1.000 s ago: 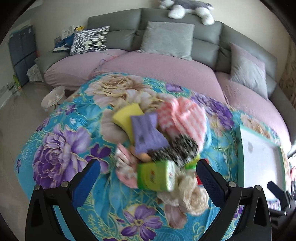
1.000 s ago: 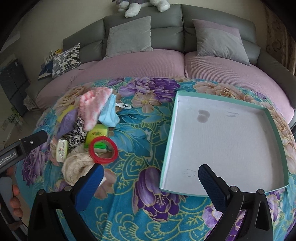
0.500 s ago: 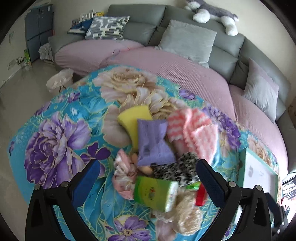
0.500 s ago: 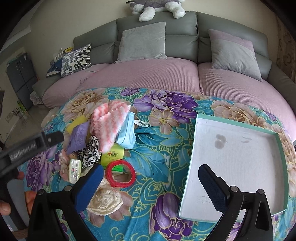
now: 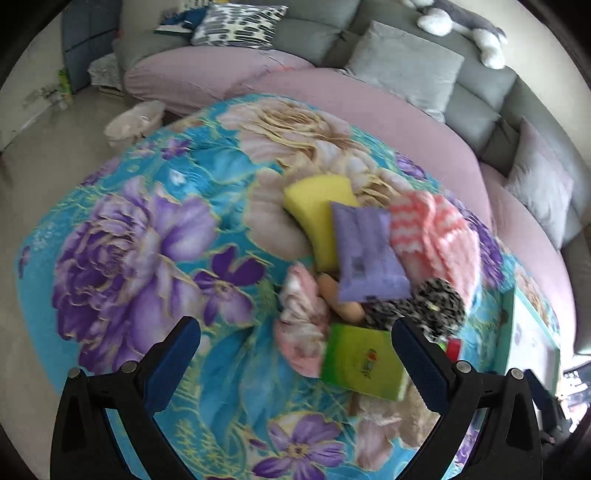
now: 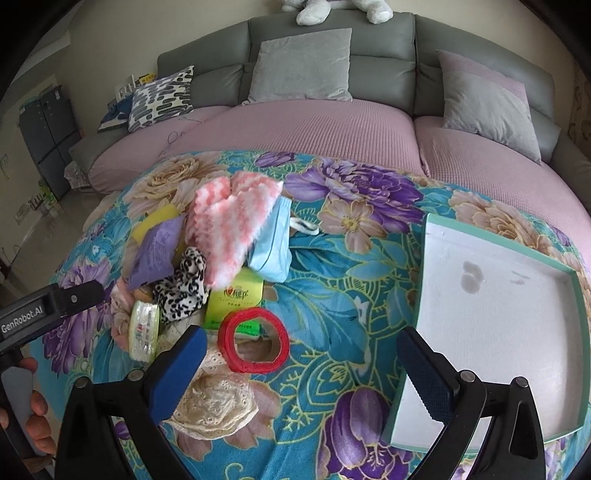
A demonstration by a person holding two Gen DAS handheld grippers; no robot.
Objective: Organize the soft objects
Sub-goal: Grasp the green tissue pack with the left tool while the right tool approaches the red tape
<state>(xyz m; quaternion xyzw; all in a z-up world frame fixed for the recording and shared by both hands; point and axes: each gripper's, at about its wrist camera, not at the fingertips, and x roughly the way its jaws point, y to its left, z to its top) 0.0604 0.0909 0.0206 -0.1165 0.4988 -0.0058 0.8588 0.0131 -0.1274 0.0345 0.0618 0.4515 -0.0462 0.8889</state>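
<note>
A heap of soft things lies on the floral blanket: a yellow sponge (image 5: pixel 319 210), a purple pouch (image 5: pixel 364 254), a pink-and-white fluffy cloth (image 6: pixel 231 225), a leopard scrunchie (image 6: pixel 184 291), a green tissue pack (image 5: pixel 364 363), a light blue mask (image 6: pixel 271 245), a red ring (image 6: pixel 253 341) and a cream lace piece (image 6: pixel 212 402). My left gripper (image 5: pixel 295 349) hovers open just left of the heap, its right finger by the green pack. My right gripper (image 6: pixel 301 363) hangs open above the blanket between the red ring and the white tray (image 6: pixel 495 306).
A grey sofa with pink seat covers (image 6: pixel 314 129) and several cushions curves behind the blanket-covered table. A plush toy (image 5: pixel 461 26) lies on the sofa back. A hand (image 6: pixel 35 417) holds the left gripper's handle at the lower left of the right wrist view.
The left gripper has swung left and down, so the heap now sits toward its right finger. The right gripper has drifted left and lower, bringing the red ring between its fingers' line.
</note>
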